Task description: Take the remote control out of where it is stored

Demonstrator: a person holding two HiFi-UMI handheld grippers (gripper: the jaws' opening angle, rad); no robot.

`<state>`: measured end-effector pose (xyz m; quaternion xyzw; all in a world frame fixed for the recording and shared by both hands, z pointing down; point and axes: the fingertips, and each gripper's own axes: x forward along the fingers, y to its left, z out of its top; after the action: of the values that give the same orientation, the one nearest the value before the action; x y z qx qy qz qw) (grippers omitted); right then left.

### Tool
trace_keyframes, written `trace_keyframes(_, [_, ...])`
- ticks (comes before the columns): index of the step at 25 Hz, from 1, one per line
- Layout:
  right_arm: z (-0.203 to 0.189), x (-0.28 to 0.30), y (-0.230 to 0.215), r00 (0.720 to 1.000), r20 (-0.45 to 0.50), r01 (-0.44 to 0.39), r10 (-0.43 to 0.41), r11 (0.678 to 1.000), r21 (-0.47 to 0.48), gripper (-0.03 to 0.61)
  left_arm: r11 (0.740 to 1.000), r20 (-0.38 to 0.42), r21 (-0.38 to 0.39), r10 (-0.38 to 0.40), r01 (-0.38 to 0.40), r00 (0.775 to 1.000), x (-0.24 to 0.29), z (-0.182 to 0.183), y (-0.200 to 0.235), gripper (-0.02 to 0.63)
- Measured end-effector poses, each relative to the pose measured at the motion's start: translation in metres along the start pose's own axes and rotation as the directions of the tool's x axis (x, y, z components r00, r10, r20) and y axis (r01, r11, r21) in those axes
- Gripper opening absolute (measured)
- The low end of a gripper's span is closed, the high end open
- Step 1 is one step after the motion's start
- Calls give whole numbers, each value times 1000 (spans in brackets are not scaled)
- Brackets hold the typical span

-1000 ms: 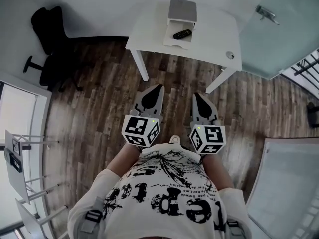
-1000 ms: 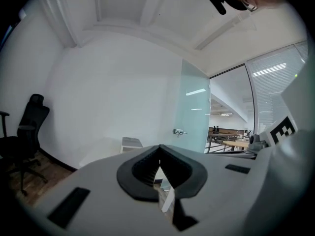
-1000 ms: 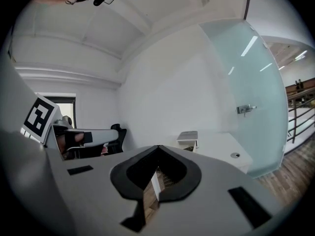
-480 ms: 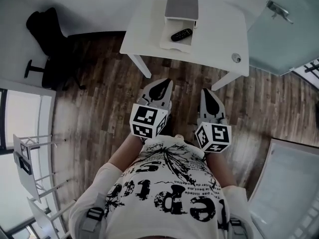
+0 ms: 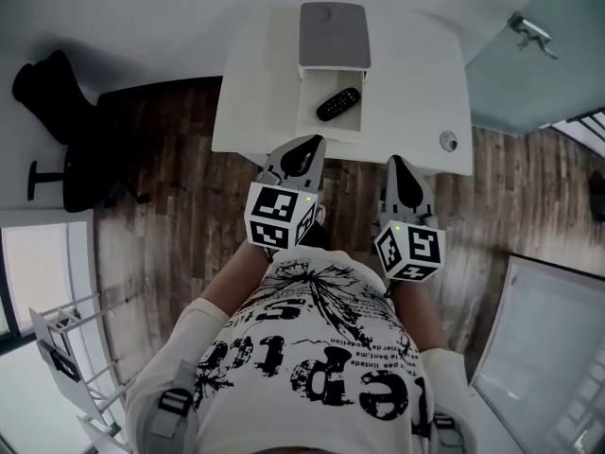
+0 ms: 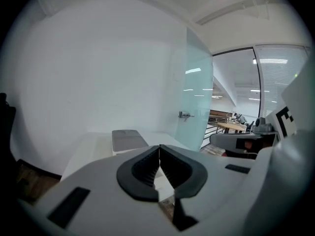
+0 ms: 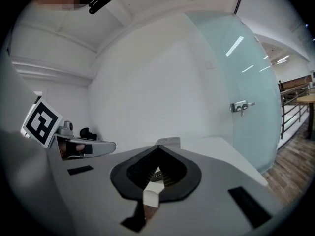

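Remote control (image 5: 337,103), slim black bar, lies in boxy white drawer (image 5: 325,132); left claw (image 5: 308,143) and right claw (image 5: 393,162) closed.

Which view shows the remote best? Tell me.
Head view: the remote lies in full sight in the open drawer, seen from above. Neither gripper view shows it; each catches only the box.

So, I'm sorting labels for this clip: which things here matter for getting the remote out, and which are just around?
Part of the job:
- remote control
- open drawer holding it
- drawer unit
- left gripper and right gripper, both shut and empty

Just around:
- white table
- black office chair
- glass door
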<state>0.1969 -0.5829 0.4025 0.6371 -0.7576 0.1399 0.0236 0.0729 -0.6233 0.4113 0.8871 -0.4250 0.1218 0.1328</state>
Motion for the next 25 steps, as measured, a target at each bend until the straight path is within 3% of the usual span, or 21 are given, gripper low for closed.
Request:
trace_keyframes(7, [4,80,0,998,-38,60,-59,998,28,0,999,-38,-11,-47,47,998,48,16,61,9])
trace_keyframes(14, [-8,112,-12,993,-88,86,-81,995,44,0,994,-115,-8,-111,111,987,78,2,66,9])
trace_keyframes(20, [-11,138,-39,989,-128,79,-72,996,47,0,995,-157,-43,-95,90,983,112,-6,75,9])
trace_keyframes(25, [-12,168,-72,985,-167,59,-51,998,39,0,998,-231,0,-56,58,971,145,-20,74,9])
